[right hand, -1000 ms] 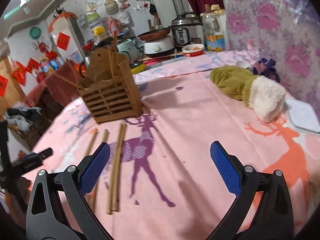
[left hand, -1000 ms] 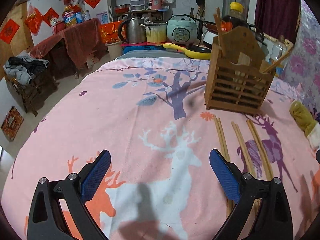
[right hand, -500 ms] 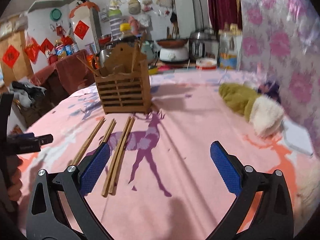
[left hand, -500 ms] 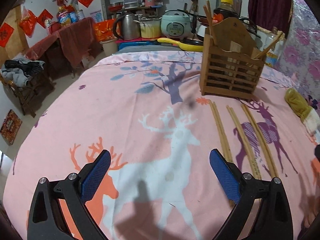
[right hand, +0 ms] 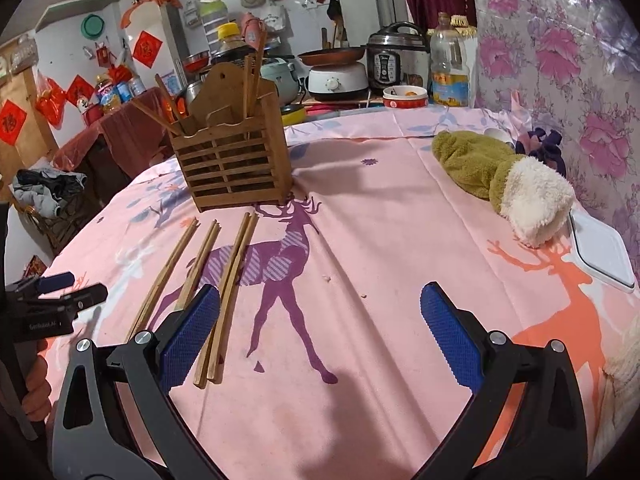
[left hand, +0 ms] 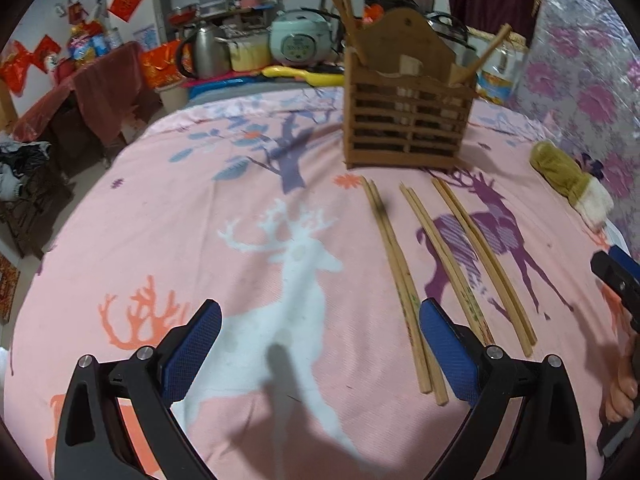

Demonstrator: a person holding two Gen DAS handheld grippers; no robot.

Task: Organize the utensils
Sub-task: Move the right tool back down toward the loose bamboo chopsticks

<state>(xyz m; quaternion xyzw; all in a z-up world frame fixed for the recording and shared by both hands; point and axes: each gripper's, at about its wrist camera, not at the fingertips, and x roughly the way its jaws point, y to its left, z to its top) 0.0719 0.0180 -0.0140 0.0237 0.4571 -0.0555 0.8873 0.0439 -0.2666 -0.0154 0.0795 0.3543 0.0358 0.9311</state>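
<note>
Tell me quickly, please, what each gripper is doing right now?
Left gripper: open, holding nothing, above the tablecloth beside the chopsticks.
Right gripper: open, holding nothing.

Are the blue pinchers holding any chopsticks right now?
No. The left gripper and right gripper are both open and empty; the chopsticks lie on the tablecloth.

Wood chopsticks (left hand: 404,280), matt cloth (left hand: 200,220).

Dim indoor light, soft shadows on the tablecloth (left hand: 168,216), mild blur, strong fisheye vignetting.
</note>
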